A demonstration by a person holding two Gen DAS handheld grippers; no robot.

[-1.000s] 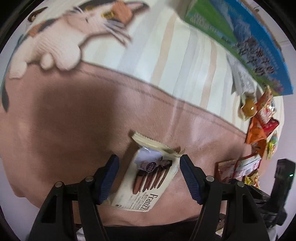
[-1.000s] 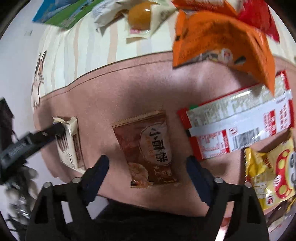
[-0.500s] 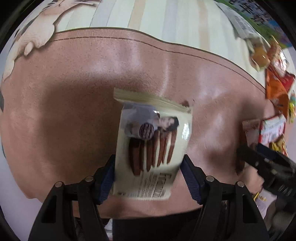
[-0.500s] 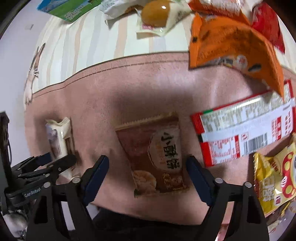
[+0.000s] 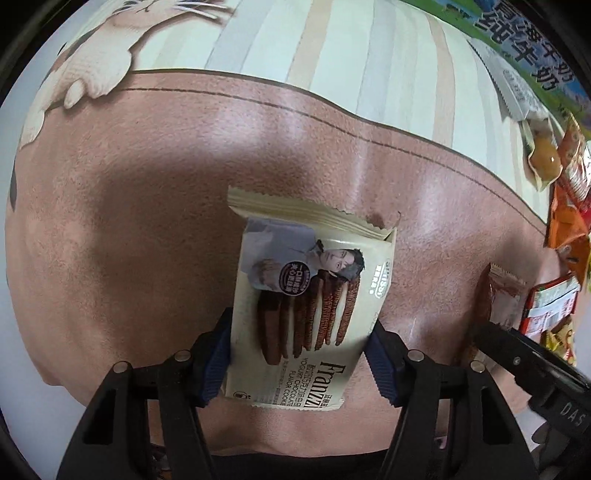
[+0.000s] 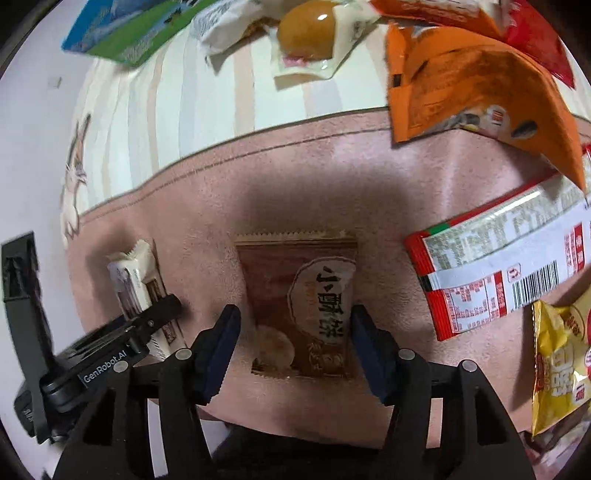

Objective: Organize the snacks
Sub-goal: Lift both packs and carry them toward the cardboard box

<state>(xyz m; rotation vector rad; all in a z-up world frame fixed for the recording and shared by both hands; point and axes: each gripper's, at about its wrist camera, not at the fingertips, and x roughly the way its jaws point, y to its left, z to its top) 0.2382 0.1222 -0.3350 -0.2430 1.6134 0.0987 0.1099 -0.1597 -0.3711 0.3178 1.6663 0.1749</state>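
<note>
A cream Franzzi cookie packet [image 5: 306,306] sits between the blue pads of my left gripper [image 5: 299,354], which is shut on its lower half above the pink mat [image 5: 110,221]. The packet also shows in the right wrist view [image 6: 138,288] with the left gripper [image 6: 155,317] on it. A brown pastry packet [image 6: 306,306] lies flat on the mat. My right gripper [image 6: 295,343] straddles its lower half, jaws narrowed close to its sides; contact is unclear.
To the right lie a red-and-white packet [image 6: 509,258], an orange bag [image 6: 476,85], a yellow bag [image 6: 561,362] and a wrapped yolk pastry [image 6: 310,33]. A green-blue milk carton [image 6: 136,26] lies at the back. The mat's front edge is close.
My left gripper closed on the cookie packet and lifted it off the mat. My right gripper moved down over the brown packet and its jaws narrowed around it.
</note>
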